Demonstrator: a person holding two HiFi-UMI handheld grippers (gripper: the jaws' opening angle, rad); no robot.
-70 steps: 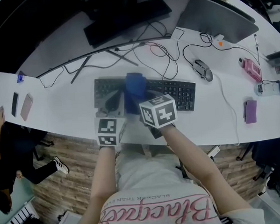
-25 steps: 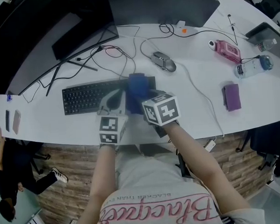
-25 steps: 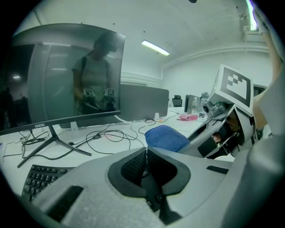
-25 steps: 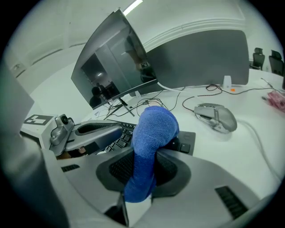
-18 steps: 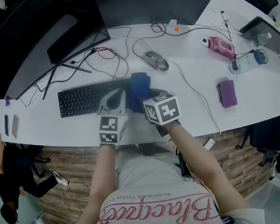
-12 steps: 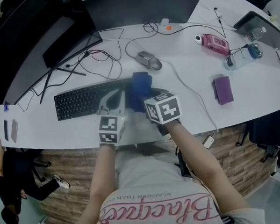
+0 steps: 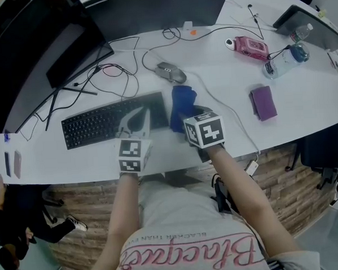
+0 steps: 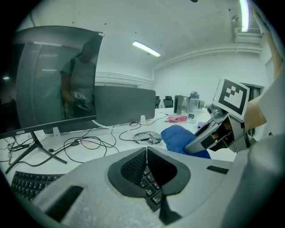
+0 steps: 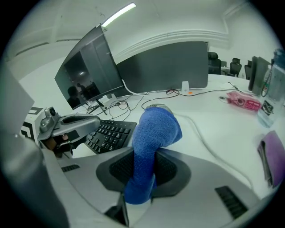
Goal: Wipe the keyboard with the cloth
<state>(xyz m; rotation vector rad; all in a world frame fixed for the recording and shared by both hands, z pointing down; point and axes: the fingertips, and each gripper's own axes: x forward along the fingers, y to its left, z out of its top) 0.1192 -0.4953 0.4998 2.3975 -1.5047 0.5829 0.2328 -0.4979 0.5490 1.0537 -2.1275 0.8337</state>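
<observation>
The black keyboard [image 7: 100, 121] lies on the white desk [image 7: 223, 89], left of centre in the head view. A blue cloth [image 7: 181, 104] hangs just past the keyboard's right end, with my right gripper [image 7: 186, 115] shut on it. In the right gripper view the cloth [image 9: 156, 129] stands up folded between the jaws of that gripper [image 9: 144, 156], and the keyboard [image 9: 109, 133] lies to its left. My left gripper [image 7: 138, 115] sits over the keyboard's right part, shut on nothing. Keys [image 8: 150, 189] show below its [image 8: 146, 156] closed jaws.
A grey mouse [image 7: 170, 73] and loose cables [image 7: 115, 69] lie behind the keyboard. Monitors [image 7: 151, 8] stand at the back. Right of me are a purple pouch [image 7: 263, 103], a pink object [image 7: 249, 47] and a bottle [image 7: 284, 60]. The desk's front edge runs under my grippers.
The cloth in my right gripper has slid from the middle of the keyboard to past its right end. My left gripper now sits over the keyboard's right part, still shut.
</observation>
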